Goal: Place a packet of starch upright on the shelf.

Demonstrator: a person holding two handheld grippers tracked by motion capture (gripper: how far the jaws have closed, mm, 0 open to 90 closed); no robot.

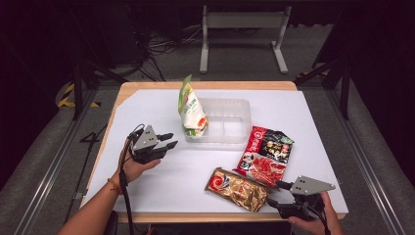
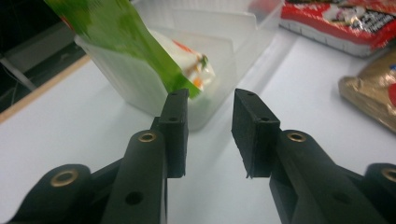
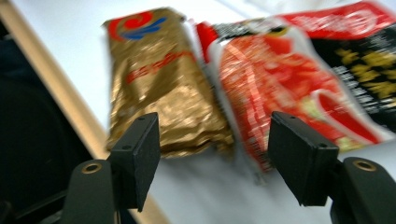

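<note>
**Green-and-white packet stands in tray; both grippers empty**

The green-and-white packet (image 1: 191,111) stands nearly upright in the left end compartment of the clear plastic tray (image 1: 230,128), leaning against its left wall, with its green top rising above the rim. The tray sits toward the far middle of the white desk (image 1: 156,181).

The left gripper (image 1: 170,140), held in the left hand (image 1: 133,165), lies low over the desk to the left of the tray, pointing toward it and apart from it. In the left gripper view, its jaws stand at a moderate gap with nothing between them; the packet (image 2: 140,51) and the tray wall (image 2: 219,70) lie just beyond the tips.

The right gripper (image 1: 275,193) is at the near right edge of the desk, held in the right hand (image 1: 318,220), pointing left toward two flat packets. The gold packet (image 1: 238,189) lies near the front edge; the red-and-black packet (image 1: 266,155) lies just behind it, with their edges meeting or overlapping slightly. In the right gripper view, the jaws stand fairly wide and hold nothing; the gold packet (image 3: 163,79) and the red-and-black packet (image 3: 299,84) lie ahead of the tips, and the picture is blurred. Whether the tips touch either packet cannot be told.
</note>
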